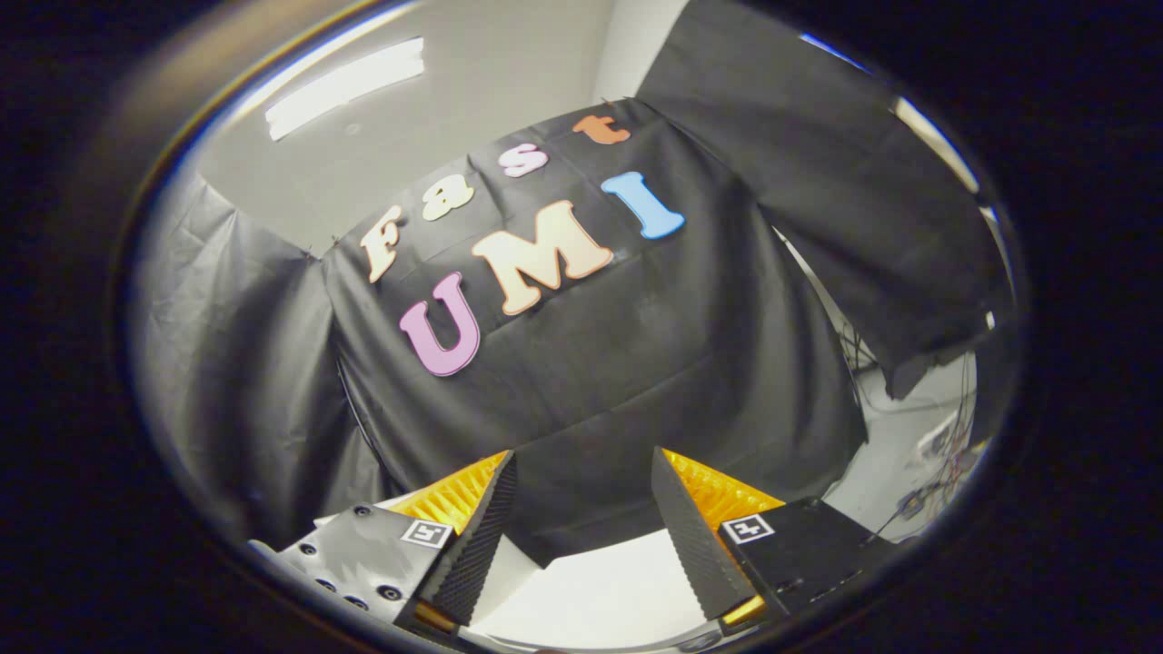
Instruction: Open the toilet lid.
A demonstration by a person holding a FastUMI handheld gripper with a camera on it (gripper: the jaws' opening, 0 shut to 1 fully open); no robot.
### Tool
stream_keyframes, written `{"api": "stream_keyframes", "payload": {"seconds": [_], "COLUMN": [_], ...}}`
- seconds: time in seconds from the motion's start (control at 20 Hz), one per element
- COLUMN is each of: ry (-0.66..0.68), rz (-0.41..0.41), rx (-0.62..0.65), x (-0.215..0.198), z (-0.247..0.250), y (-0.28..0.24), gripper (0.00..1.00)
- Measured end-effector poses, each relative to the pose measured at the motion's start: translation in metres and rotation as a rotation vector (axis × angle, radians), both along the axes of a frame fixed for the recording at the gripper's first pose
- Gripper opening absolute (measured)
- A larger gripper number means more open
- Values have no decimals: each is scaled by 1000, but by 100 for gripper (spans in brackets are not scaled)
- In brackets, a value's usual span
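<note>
While the gripper [584, 468] points upward at a tilt toward the booth's black cloth wall [591, 363], its two fingers stand well apart and nothing is held between them. In the gap between the fingers, low and close to the camera, there is a smooth white surface [609, 590]; it may be the toilet lid or another part of the toilet, but I cannot tell which from this view. The fingertips reach past the far edge of this white surface and have the black cloth behind them. I cannot tell if the fingers touch the white surface.

Above the cloth wall there is a pale ceiling [472, 127] with a long bright light [345, 86]. Another black cloth panel [818, 182] hangs beside the wall. Below that panel, a pale floor [886, 472] shows with some thin cables [936, 490] lying on it.
</note>
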State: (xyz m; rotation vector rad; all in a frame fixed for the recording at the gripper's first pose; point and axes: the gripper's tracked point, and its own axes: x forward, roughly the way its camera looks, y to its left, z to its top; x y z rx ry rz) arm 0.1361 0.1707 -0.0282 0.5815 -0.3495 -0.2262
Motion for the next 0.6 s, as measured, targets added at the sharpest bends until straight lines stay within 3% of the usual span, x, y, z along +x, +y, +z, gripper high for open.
{"api": "stream_keyframes", "payload": {"seconds": [0.6], "ry": [-97], "rz": [-29], "rx": [406], "x": [-3], "z": [-106], "y": [73], "gripper": [92]}}
